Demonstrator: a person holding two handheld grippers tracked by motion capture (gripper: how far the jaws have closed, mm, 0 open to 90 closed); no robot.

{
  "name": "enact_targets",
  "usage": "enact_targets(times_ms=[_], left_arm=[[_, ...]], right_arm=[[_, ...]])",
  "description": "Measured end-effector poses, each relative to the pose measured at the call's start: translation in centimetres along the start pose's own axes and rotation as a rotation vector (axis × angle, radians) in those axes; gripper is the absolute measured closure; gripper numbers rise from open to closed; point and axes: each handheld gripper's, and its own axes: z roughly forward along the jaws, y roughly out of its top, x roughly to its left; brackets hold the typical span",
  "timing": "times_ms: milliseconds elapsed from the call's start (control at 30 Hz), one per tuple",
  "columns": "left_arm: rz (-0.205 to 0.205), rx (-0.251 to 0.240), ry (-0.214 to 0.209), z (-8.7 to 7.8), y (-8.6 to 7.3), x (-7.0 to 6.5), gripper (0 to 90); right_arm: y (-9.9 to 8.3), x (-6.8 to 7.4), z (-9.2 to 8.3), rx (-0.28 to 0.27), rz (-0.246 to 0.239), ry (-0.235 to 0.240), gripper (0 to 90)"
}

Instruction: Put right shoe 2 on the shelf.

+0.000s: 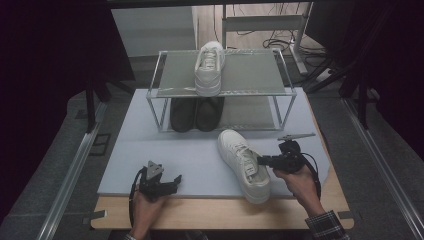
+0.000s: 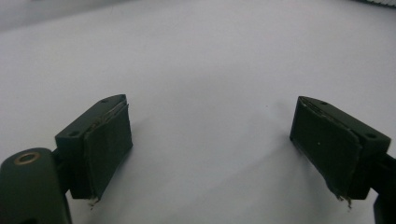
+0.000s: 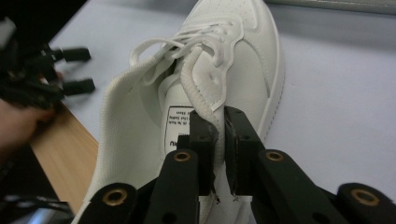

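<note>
My right gripper (image 3: 218,135) was clamped on the collar of the white sneaker (image 1: 245,164) at lower right; that thin pinch risked slipping when lifted. My left gripper (image 2: 210,140) gaped empty.

hidden: black shoes (image 1: 196,114) heels behind rack (image 1: 165,92) shelf | cut off: white sneaker (image 3: 205,93) heel, bottom edge

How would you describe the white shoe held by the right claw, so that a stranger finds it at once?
Start at the metal shoe rack on the grey mat. In front of it lies one white shoe, toe toward the rack. Unlike the white shoe on top, it sits on the mat, its collar pinched by the right claw.
</note>
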Motion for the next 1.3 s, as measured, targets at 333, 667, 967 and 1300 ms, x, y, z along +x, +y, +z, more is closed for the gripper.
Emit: enact_targets(times_ms=[333,667,967,1300], left_arm=[[0.0,0.0,0.0,0.0,0.0,0.0,12.1],[-0.001,0.0,0.0,0.0,0.0,0.0,12.1],[-0.001,0.0,0.0,0.0,0.0,0.0,12.1],[0.0,-0.002,0.001,0.0,0.0,0.0,12.1]], right_arm=[[-0.3,-1.7,-1.0,-0.059,0.196,0.134,85.0],[0.0,-1.8,-2.2,-0.109,0.247,0.194,84.9],[0.8,-1.3,-3.7,-0.157,0.266,0.254,84.9],[2.0,-0.5,-5.3,-0.199,0.268,0.29,84.9]])
